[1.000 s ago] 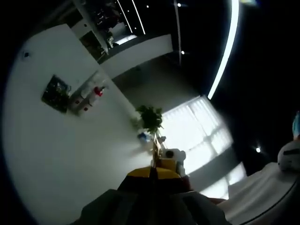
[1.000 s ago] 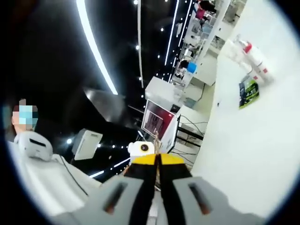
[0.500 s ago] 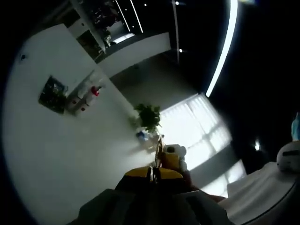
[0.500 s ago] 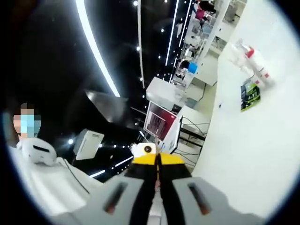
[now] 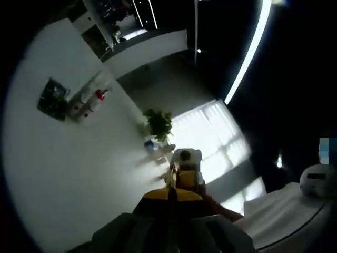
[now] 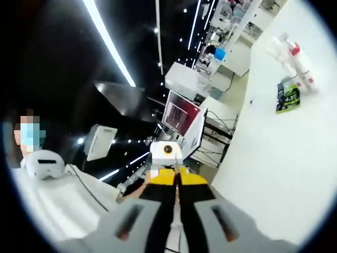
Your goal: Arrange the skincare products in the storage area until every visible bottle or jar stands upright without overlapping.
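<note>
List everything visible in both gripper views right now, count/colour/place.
Wall: 1, white, left of left gripper view.
Extinguishers: 2, white with red tops, on wall.
Poster: 1, green-black, beside extinguishers.
Potted plant: 1, green, by the bright window.
Ceiling light strip: 1, white, on dark ceiling.
Monitor: 1, red screen, centre of right gripper view.
Left gripper: yellow-tipped jaws closed, empty.
Right gripper: yellow-tipped jaws closed, empty.

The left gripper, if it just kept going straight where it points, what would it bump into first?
Most likely the other gripper, which sits just past the tips of the left gripper, whose jaws are together. Depth is hard to judge, so it may pass. Beyond lie a potted plant and a bright window.
</note>
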Motion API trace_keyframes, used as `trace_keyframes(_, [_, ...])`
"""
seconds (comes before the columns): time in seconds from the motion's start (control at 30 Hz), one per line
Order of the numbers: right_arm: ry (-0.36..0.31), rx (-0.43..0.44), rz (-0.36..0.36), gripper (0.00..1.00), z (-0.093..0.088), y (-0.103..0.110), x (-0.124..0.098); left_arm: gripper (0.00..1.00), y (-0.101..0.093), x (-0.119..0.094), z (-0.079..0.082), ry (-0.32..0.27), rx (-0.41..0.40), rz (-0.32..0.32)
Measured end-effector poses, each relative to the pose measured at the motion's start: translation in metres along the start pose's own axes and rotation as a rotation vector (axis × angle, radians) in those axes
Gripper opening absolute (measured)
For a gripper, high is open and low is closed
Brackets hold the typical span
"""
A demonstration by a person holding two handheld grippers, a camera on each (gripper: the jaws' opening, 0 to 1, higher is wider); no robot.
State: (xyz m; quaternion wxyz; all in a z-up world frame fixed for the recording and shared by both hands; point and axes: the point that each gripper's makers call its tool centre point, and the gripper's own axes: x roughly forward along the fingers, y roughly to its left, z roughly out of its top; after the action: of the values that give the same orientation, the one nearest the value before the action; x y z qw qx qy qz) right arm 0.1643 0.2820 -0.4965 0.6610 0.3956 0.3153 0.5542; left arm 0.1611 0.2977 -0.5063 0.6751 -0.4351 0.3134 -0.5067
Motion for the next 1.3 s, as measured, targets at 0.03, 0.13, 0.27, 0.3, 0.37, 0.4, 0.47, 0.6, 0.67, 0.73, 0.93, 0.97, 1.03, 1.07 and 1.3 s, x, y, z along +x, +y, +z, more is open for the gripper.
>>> trace_keyframes(0.03, [-0.014,-0.042,-0.005,0.05,0.002,-0.001,0.001,0.00,0.001,-0.001,0.002,-0.013,-0.009,-0.003])
trace_keyframes(0.13, [-0.038,-0.074,-0.035,0.20,0.003,-0.004,0.001,0.00,0.004,-0.005,0.011,-0.074,-0.044,-0.006])
trace_keyframes(0.27, [-0.072,-0.103,-0.071,0.24,0.003,-0.007,-0.008,0.00,0.019,-0.014,0.028,-0.104,-0.082,0.024])
trace_keyframes(0.3, [-0.085,-0.106,-0.082,0.24,0.004,-0.008,-0.012,0.00,0.022,-0.016,0.036,-0.112,-0.080,0.036])
trace_keyframes(0.37, [-0.127,-0.108,-0.110,0.24,0.008,-0.012,-0.020,0.00,0.027,-0.019,0.047,-0.115,-0.073,0.046])
trace_keyframes(0.4, [-0.154,-0.107,-0.132,0.24,0.009,-0.016,-0.027,0.00,0.031,-0.019,0.055,-0.118,-0.069,0.058])
trace_keyframes(0.47, [-0.188,-0.103,-0.166,0.24,0.010,-0.022,-0.040,0.00,0.038,-0.020,0.070,-0.116,-0.050,0.084])
trace_keyframes(0.6, [-0.256,-0.134,-0.219,0.24,0.013,-0.023,-0.062,0.00,0.052,-0.020,0.103,-0.113,-0.027,0.124])
trace_keyframes(0.67, [-0.290,-0.153,-0.249,0.24,0.016,-0.024,-0.072,0.00,0.062,-0.020,0.119,-0.107,-0.010,0.151])
trace_keyframes(0.73, [-0.308,-0.161,-0.274,0.26,0.017,-0.025,-0.080,0.00,0.070,-0.019,0.136,-0.105,-0.006,0.171])
trace_keyframes(0.93, [-0.325,-0.155,-0.307,0.27,0.016,-0.027,-0.092,0.00,0.088,-0.017,0.181,-0.120,0.025,0.212])
trace_keyframes(0.97, [-0.320,-0.155,-0.312,0.27,0.016,-0.029,-0.092,0.00,0.094,-0.017,0.190,-0.121,0.036,0.230])
trace_keyframes(1.03, [-0.306,-0.151,-0.320,0.27,0.014,-0.031,-0.092,0.00,0.102,-0.018,0.202,-0.127,0.044,0.256])
trace_keyframes(1.07, [-0.294,-0.146,-0.324,0.27,0.012,-0.032,-0.092,0.00,0.106,-0.018,0.211,-0.131,0.050,0.268])
trace_keyframes(1.3, [-0.195,-0.126,-0.346,0.28,0.005,-0.045,-0.086,0.00,0.147,-0.021,0.246,-0.107,0.078,0.383])
